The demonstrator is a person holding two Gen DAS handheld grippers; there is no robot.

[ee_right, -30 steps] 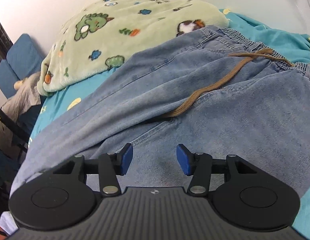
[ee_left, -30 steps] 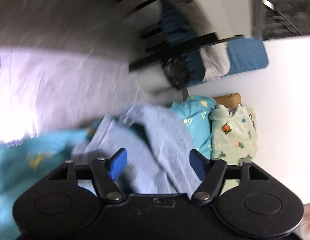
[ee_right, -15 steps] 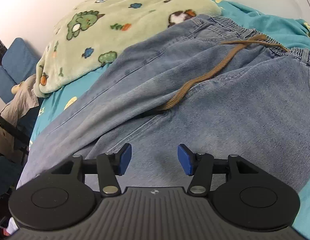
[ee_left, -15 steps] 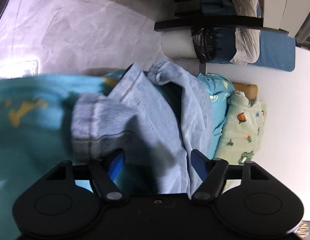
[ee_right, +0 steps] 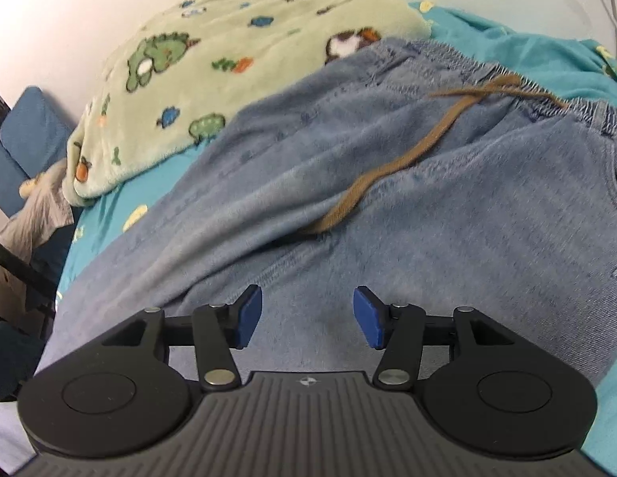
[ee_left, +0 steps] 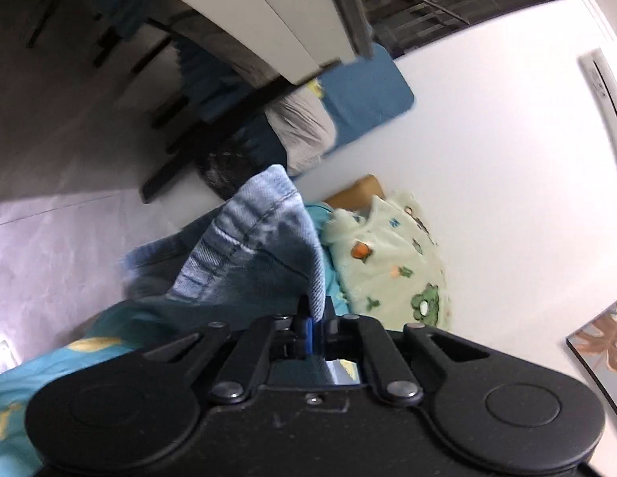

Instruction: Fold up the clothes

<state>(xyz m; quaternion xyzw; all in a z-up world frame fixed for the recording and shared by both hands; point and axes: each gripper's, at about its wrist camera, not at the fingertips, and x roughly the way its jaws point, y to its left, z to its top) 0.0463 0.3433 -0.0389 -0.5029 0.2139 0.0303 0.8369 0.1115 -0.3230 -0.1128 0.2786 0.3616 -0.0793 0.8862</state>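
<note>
Now left gripper [ee_left: 314, 324] has clamped jeans hem [ee_left: 264, 238], lifted.

left tool [ee_left: 314, 324] clamped, right tool [ee_right: 307, 315] parted

jeans [ee_right: 388, 206] on bed [ee_right: 527, 43], blanket [ee_right: 213, 67] behind them

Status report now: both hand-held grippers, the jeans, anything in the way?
Left hand-held gripper shut on jeans hem, lifted. Right hand-held gripper open over jeans, holding nothing. Green blanket touches the waistband.
</note>
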